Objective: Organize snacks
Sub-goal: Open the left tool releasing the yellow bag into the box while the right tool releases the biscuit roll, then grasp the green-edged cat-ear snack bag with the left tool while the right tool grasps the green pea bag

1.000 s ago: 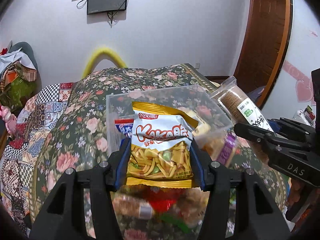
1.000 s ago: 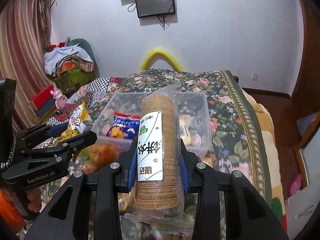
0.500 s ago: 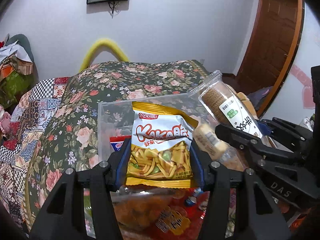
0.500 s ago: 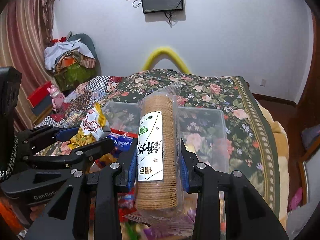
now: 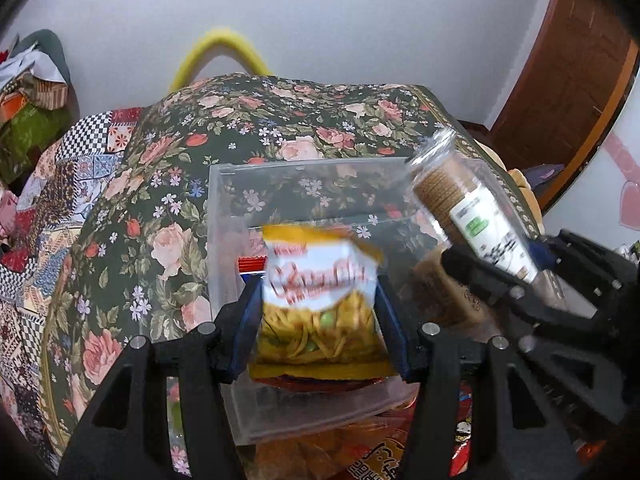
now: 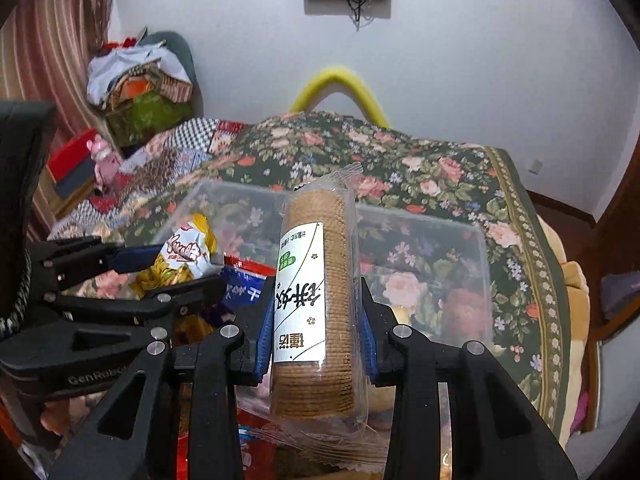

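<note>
My left gripper (image 5: 320,320) is shut on a yellow and white snack bag (image 5: 320,300) and holds it over the near part of a clear plastic bin (image 5: 224,216). My right gripper (image 6: 316,320) is shut on a clear-wrapped roll of round biscuits (image 6: 316,292) with a white label, held upright over the same bin (image 6: 480,264). The right gripper and its roll (image 5: 468,200) show at the right of the left wrist view. The left gripper with its bag (image 6: 188,248) shows at the left of the right wrist view. A blue and red packet (image 6: 244,284) lies inside the bin.
The bin sits on a floral bedspread (image 5: 300,120). More snack packets (image 5: 360,448) lie below the bin's near edge. A yellow curved tube (image 5: 220,48) stands behind the bed. A pile of clothes (image 6: 136,80) is at the far left, a wooden door (image 5: 560,60) at the right.
Both grippers have moved forward and lower, so the bin now lies close under the held bag and the biscuit roll. The bag looks blurred from motion.
</note>
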Tool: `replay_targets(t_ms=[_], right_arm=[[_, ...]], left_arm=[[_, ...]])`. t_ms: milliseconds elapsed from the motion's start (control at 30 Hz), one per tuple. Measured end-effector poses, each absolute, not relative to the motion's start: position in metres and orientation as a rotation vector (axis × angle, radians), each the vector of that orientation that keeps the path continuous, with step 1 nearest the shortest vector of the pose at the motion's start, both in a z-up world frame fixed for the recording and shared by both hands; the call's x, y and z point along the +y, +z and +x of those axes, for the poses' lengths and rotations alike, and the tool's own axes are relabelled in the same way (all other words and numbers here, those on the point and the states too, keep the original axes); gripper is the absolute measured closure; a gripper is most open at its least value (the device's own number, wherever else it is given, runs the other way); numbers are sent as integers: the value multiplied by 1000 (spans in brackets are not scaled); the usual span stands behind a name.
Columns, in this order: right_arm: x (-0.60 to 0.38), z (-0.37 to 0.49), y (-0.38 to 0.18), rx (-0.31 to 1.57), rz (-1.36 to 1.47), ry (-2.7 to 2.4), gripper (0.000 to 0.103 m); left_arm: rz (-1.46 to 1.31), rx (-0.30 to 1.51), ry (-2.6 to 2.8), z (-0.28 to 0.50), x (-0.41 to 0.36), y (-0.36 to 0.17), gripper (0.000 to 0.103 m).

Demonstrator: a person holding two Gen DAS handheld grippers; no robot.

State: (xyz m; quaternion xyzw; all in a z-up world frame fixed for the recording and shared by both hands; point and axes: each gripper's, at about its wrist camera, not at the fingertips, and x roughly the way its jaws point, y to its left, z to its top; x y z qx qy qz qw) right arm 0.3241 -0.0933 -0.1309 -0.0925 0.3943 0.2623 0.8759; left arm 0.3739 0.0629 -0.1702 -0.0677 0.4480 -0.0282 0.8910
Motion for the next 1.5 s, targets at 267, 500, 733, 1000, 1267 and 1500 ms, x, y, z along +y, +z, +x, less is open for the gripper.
replay_targets(t_ms=[267,500,733,1000,1267,1500], right_arm=[[-91,334,-142,877,-189,558,70],[-93,331,-137,850,-185,540,67],[-101,318,-122,823,-177,540,67],[-119,281,-93,761,-162,542,60],[-142,238,-78,726,-126,544,51],[-163,205,-90,752,-105,523,44]], left_arm=[[-134,930,-46,371,68,-171,46],[-115,906,-62,355,68,-163,44],[-94,860,-55,332,69,-143,39],[-82,807,-60,287,71,-117,33],[-80,807,-65,244,71,-111,24],[-66,868,-61,210,66,-131,20]])
